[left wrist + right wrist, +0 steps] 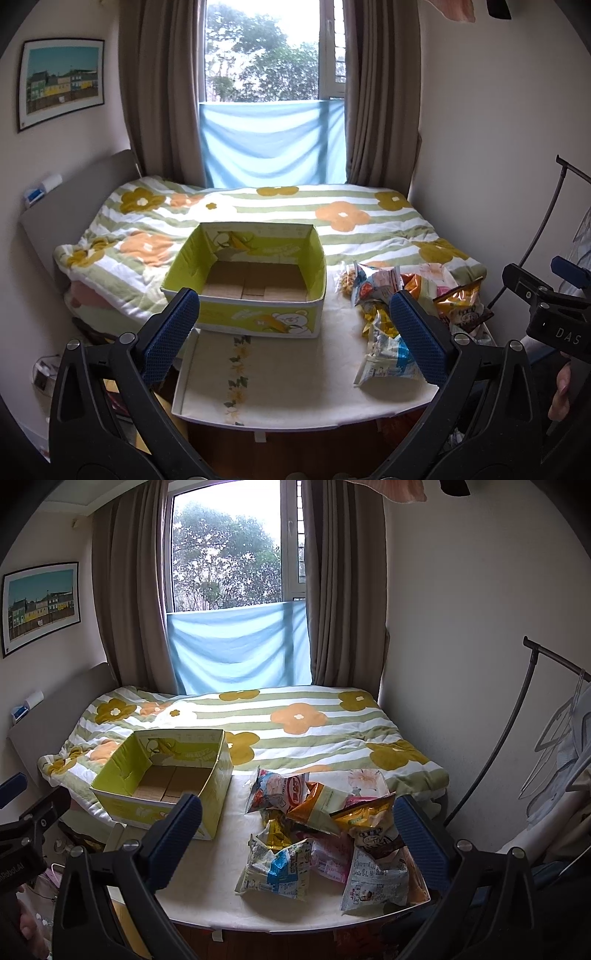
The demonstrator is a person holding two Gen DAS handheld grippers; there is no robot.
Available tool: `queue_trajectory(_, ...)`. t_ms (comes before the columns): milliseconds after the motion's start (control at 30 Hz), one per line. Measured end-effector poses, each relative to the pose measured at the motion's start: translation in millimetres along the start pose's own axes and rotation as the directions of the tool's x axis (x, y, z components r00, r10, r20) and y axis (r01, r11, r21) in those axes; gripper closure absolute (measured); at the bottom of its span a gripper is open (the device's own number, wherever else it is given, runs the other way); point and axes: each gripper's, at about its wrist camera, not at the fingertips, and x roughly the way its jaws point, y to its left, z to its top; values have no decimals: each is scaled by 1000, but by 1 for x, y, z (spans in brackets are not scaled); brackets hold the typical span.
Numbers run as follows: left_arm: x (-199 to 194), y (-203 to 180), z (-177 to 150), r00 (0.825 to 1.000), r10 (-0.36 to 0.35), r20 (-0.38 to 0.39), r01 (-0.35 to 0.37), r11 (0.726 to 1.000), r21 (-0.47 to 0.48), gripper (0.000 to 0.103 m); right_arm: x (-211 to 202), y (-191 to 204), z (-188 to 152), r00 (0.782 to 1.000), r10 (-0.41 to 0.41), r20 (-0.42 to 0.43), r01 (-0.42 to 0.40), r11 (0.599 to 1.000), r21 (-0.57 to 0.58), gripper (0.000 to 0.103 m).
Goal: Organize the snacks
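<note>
We hold both tongs, left and right, wide apart. Snack bags lie right of the box, touching nothing we hold.

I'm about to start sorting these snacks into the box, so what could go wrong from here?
1. The snack bags lie heaped and overlapping, so a grab may drag a neighbour along or off the table.
2. Some bags sit close to the table's right front edge and could slide off.
3. The box has its far end on the soft bedspread, so it may tip or shift when loaded.
</note>
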Motion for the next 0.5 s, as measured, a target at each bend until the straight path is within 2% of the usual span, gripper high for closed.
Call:
queue_trajectory(167, 18, -2, 0, 997, -51, -56, 53, 998, 44, 1, 7, -7, -6, 999, -38, -32, 39, 999, 8, 0)
queue_trajectory(267, 35, -3, -5, 989, -96, -110, 103, 993, 61, 1, 14, -17, -11, 995, -74, -67, 76, 997, 28, 0)
queue_trajectory(367, 56, -7, -10, 975, -147, -166, 161, 984, 71, 1, 20, -26, -20, 989, -108, -104, 115, 992, 56, 0)
queue_trajectory(500, 85, -19, -21, 945, -214, -249, 239, 968, 74, 1, 32, -42, -29, 979, -138, -148, 151, 985, 80, 0)
